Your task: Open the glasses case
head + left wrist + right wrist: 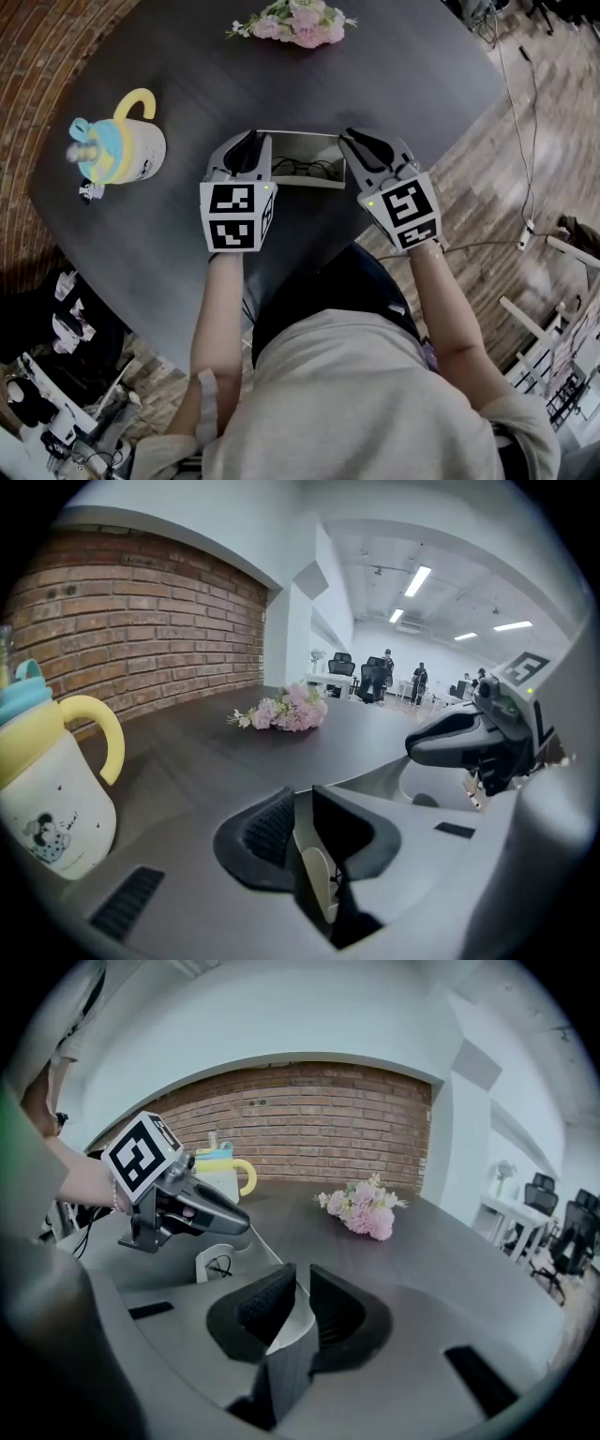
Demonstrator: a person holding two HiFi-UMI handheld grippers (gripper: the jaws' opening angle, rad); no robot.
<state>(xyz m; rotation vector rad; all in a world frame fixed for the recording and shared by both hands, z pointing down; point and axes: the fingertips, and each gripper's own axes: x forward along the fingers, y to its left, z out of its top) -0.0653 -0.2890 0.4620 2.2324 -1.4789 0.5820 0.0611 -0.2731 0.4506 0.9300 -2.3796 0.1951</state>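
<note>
Head view: forearms stretched forward, left tongs [246, 148] and right tongs [367, 143] each pinch the glasses case [309, 145].

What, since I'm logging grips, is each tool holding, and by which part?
Both hold the glasses case: the left tool pinches its wall at one end, the right tool the wall at the opposite end.

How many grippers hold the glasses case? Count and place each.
2. The left gripper clamps the left end of the glasses case; the right gripper clamps its right end.
</note>
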